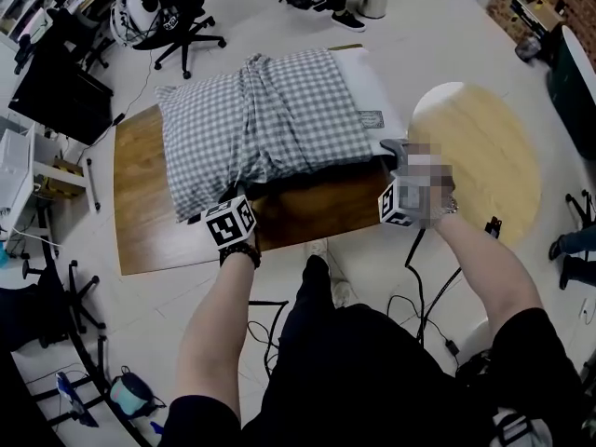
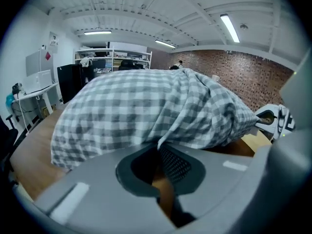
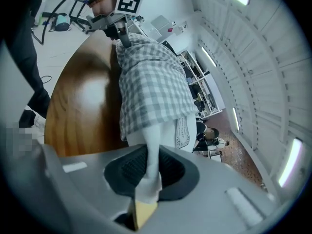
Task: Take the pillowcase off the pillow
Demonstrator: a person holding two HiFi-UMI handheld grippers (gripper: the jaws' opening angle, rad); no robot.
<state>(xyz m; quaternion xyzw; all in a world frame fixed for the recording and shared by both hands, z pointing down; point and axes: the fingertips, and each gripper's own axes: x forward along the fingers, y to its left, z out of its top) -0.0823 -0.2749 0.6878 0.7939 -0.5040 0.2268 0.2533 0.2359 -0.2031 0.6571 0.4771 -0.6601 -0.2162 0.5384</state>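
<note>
Cloth with grey checks, the pillowcase [image 1: 270,119], covered most of the white pillow [image 1: 372,87] in the head view. Both lay on a brown table [image 1: 149,222]. The bare white end of the pillow stuck out on the right. The left gripper [image 1: 244,194] was at the near edge of the pillowcase. The right gripper [image 1: 396,152] was at the near corner of the bare white end.

In the left gripper view, the jaws were closed tight on a fold of the checked cloth. The rest of the pillowcase [image 2: 146,111] rose up like a hill just past the jaws.

In the right gripper view, the jaws were pinched on the white pillow [image 3: 152,145] corner. The checked cloth [image 3: 151,87] started just beyond that corner. The left gripper [image 3: 117,30] showed at the far end of it.

The step in hand looked like pulling the two apart. To do it well, both grips should probably stay tight. The right one should hold the pillow firm. The left one should draw the cloth away from the bare end, slowly, so nothing slips or bunches up.
</note>
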